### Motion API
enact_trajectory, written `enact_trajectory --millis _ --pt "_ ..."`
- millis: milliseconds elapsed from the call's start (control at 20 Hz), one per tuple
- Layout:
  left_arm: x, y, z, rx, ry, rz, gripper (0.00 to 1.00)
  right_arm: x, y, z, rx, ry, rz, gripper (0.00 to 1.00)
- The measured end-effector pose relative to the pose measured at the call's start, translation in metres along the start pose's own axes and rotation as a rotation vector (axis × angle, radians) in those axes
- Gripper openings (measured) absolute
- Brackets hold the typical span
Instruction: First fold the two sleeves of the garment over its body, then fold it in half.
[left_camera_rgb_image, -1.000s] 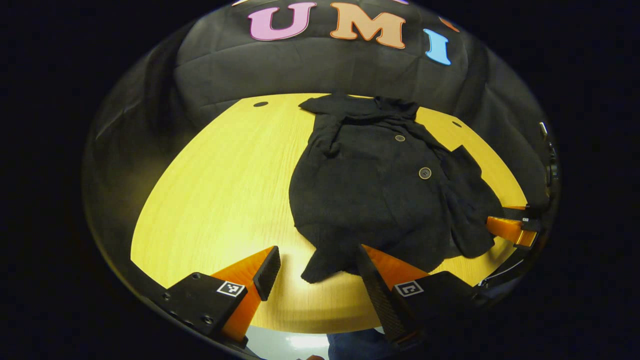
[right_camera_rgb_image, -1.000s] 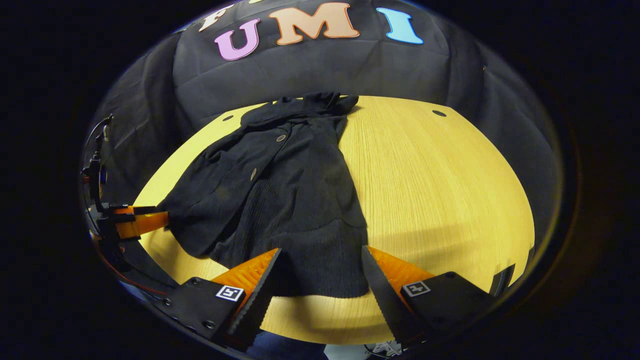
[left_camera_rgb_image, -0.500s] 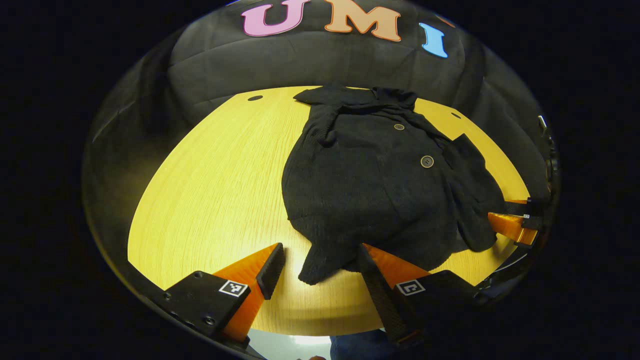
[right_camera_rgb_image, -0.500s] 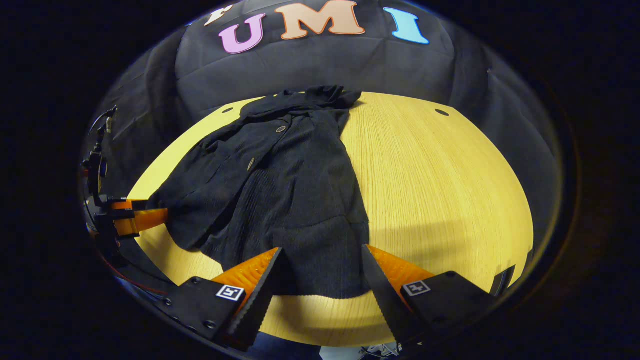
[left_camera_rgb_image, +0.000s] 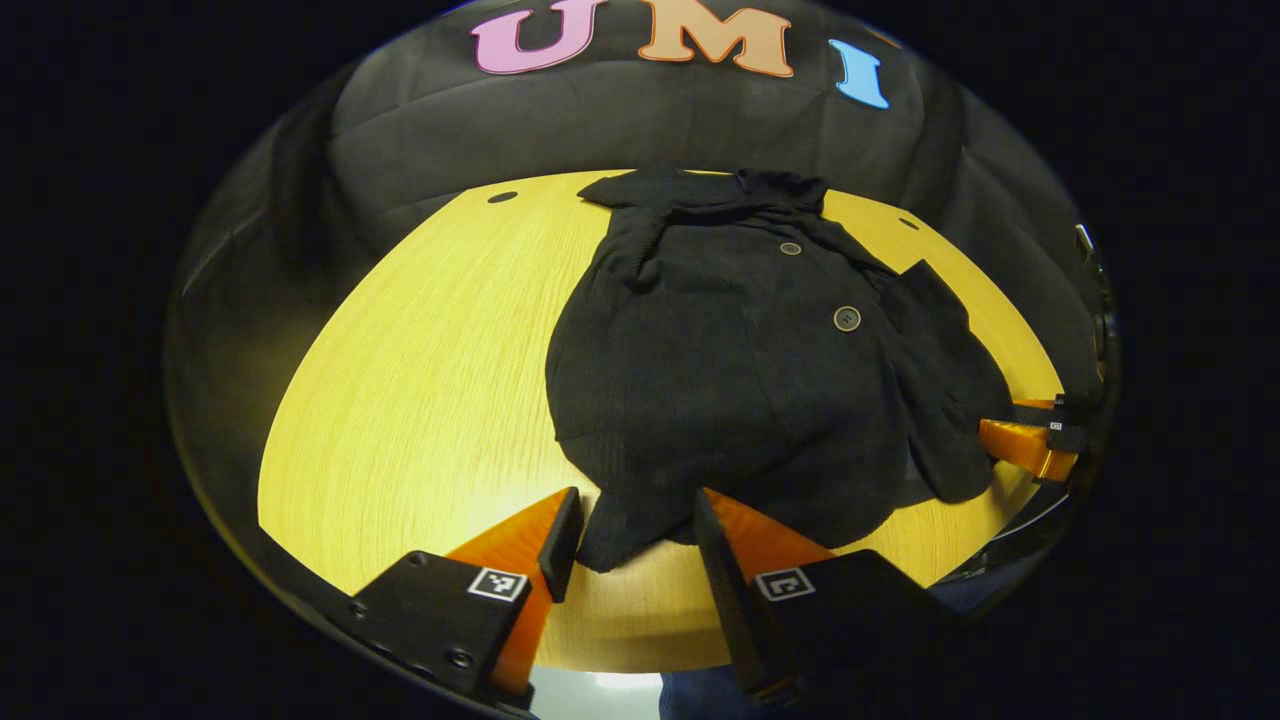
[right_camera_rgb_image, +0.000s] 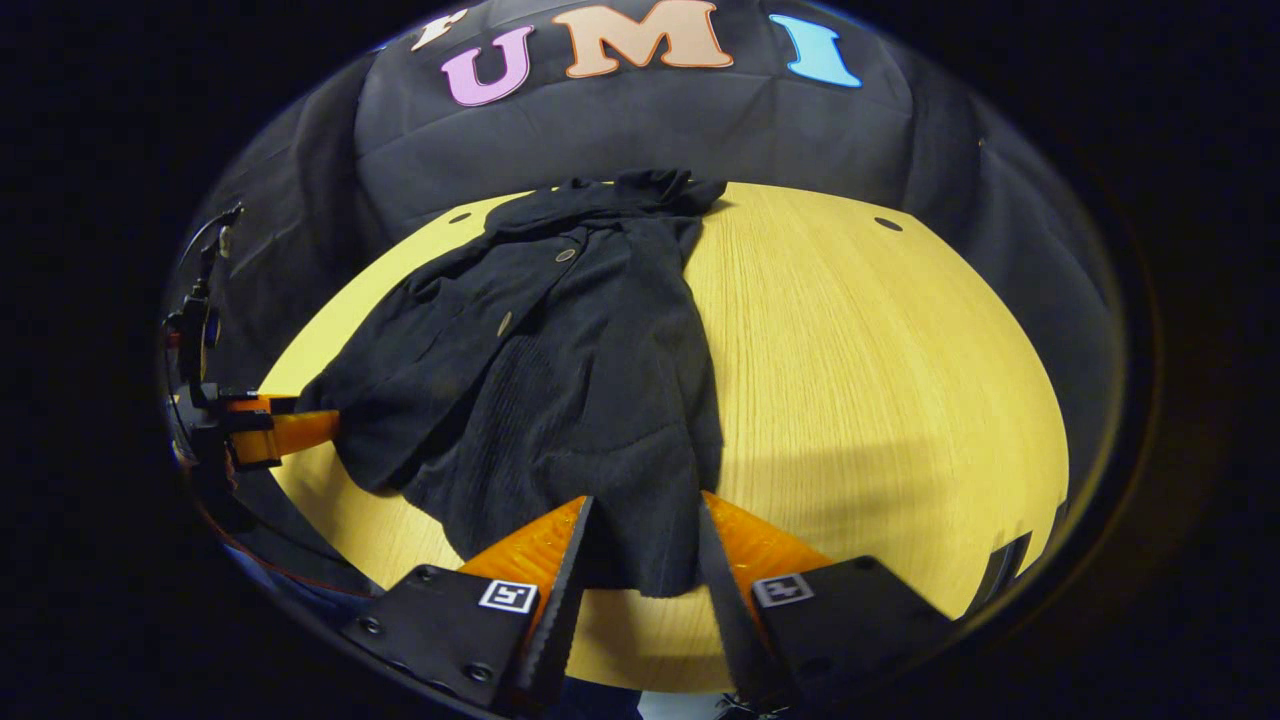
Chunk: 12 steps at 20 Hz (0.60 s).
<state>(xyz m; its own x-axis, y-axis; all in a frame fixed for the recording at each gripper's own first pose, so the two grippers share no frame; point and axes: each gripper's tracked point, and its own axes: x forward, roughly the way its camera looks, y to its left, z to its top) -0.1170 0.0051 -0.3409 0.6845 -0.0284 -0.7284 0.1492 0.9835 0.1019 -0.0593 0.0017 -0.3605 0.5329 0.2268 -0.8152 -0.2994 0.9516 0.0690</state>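
- The black garment (left_camera_rgb_image: 740, 390) lies on the yellow wooden table (left_camera_rgb_image: 420, 380), collar end toward the booth's far wall and hem toward the near edge.
- Both sleeves are already laid over the body, so the whole thing is one long dark shape with two buttons (left_camera_rgb_image: 847, 318) showing on the front.
- The left gripper (left_camera_rgb_image: 628, 540) sits low at the near edge of the table with its fingers on either side of a hem corner that pokes out toward it; the gap is narrow, but I cannot tell whether the fingers actually press the cloth.
- In the right gripper view, the right gripper (right_camera_rgb_image: 640, 560) is at the other hem corner, its fingers drawn close about the edge of the fabric (here too the contact itself is not plain to see).
- The right gripper is also visible in the left gripper view (left_camera_rgb_image: 1030, 448), at the garment's far side flap, just beside the cloth.
- Likewise the left gripper shows at the edge of the right gripper view (right_camera_rgb_image: 275, 432), right next to the dark fabric.
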Motion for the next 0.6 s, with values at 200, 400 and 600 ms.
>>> enact_trajectory --millis 200,400,600 --pt "0.002 -0.008 0.004 -0.007 0.017 0.006 0.39 0.000 0.009 0.000 -0.024 0.010 0.020 0.29" --pt "0.004 -0.012 0.007 -0.015 0.020 0.015 0.14 0.001 0.015 0.001 -0.026 0.012 0.038 0.16" --pt "0.004 -0.013 0.010 0.010 0.012 0.038 0.02 0.002 0.014 0.002 -0.045 0.012 0.027 0.07"
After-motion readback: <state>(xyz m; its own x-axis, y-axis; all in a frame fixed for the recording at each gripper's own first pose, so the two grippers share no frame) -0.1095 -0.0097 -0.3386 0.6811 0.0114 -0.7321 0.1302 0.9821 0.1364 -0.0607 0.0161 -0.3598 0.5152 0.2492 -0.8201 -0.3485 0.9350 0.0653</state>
